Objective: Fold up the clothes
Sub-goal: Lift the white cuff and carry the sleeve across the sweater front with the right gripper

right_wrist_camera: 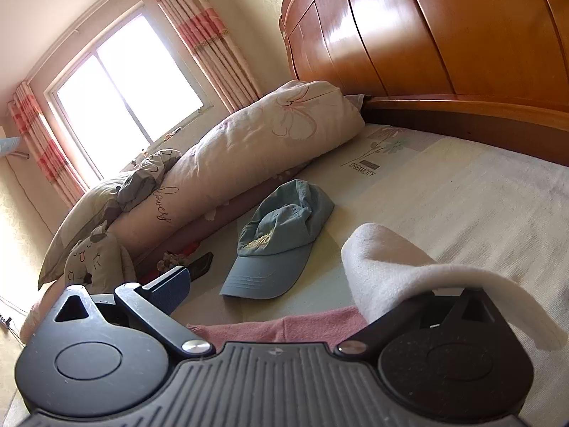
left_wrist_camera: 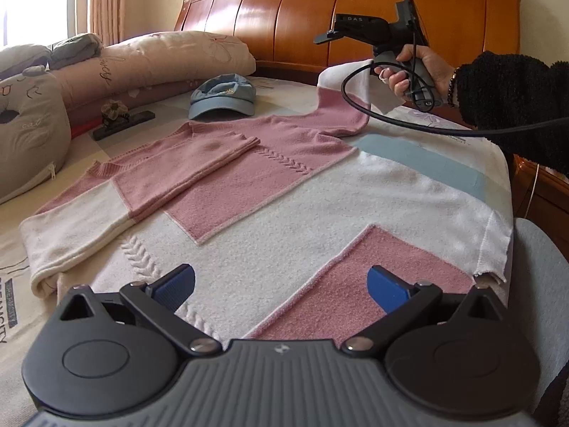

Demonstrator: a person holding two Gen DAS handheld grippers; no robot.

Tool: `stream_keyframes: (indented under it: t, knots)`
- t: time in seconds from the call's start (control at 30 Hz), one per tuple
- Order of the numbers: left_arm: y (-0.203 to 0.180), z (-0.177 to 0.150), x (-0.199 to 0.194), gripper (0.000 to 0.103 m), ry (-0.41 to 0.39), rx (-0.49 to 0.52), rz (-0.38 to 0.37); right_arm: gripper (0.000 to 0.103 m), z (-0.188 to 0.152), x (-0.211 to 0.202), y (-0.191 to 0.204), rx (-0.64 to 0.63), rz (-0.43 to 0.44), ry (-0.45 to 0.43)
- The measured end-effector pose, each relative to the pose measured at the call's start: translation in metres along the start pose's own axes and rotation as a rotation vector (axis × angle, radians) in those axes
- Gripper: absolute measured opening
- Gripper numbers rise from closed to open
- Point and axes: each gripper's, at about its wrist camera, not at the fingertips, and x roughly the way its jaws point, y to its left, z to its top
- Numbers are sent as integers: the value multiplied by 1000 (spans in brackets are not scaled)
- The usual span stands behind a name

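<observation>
Where draped: fuzzy sweater point(left_wrist_camera: 277, 192) (pink-white).

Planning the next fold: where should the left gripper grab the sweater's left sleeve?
Grip the white cuff of the sleeve, at the near left. It lies flat with its end free on the bed, so come in low from the left, jaws straddling the cuff edge.

The bed point(left_wrist_camera: 444, 149), its printed sheet running up to the wooden headboard point(left_wrist_camera: 320, 17), carries a pink-and-white sweater point(left_wrist_camera: 266, 213) spread flat, with a blue cap point(left_wrist_camera: 222, 98) just beyond it and rolled bedding point(left_wrist_camera: 160, 60) behind the cap.
</observation>
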Motion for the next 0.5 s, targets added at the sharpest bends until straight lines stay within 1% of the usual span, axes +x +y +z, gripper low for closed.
stream_keyframes:
  t: [0.13,0.27,0.37,0.5]
  knots:
    - [6,-2,-10,102,-12,20,7,103,-5,7,21,20,2,12]
    - [8,-5,-19,102,-37,42,6,103,-8,17,47,-6,11,34]
    - [12,-6,-23,102,-52,33,-2,103,-9,24,67,-27,22,48]
    - [19,-7,-24,102,-49,12,9,103,-12,33,92,-45,42,72]
